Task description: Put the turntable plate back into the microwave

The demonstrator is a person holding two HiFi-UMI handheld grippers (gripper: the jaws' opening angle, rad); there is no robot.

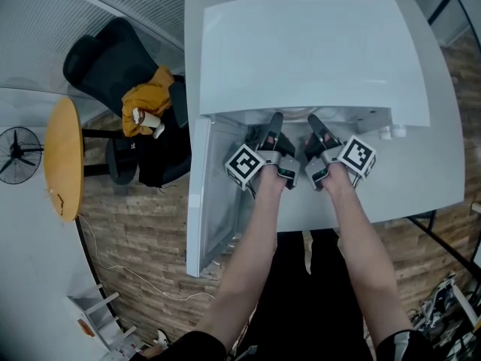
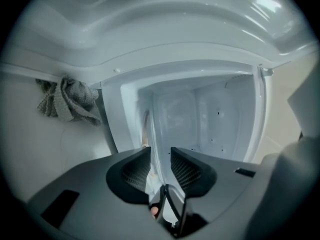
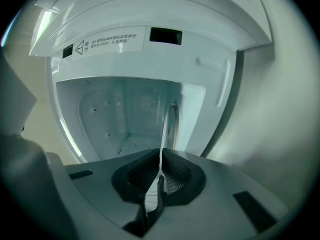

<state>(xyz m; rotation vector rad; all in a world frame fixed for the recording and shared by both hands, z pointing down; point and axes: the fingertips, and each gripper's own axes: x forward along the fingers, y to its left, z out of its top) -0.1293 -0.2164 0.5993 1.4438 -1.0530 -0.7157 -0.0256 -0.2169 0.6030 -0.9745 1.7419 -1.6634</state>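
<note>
The white microwave (image 1: pixel 301 51) stands on a white table, its door (image 1: pixel 214 201) swung open to the left. Both grippers reach level into its mouth, side by side. The clear glass turntable plate (image 2: pixel 154 134) shows edge-on inside the cavity. My left gripper (image 2: pixel 161 159) is open: the plate's rim runs through the gap without the pads pressing on it. My right gripper (image 3: pixel 161 166) is shut on the plate's (image 3: pixel 164 129) opposite rim. In the head view the microwave's top hides the plate; the left gripper (image 1: pixel 272 130) and right gripper (image 1: pixel 319 130) show up to their fingers.
The white table (image 1: pixel 421 179) runs on to the right of the microwave. A black chair with a yellow cloth (image 1: pixel 146 107), a round wooden table (image 1: pixel 64 156) and a fan (image 1: pixel 19 153) stand at the left. A grey cloth (image 2: pixel 67 101) lies left of the door.
</note>
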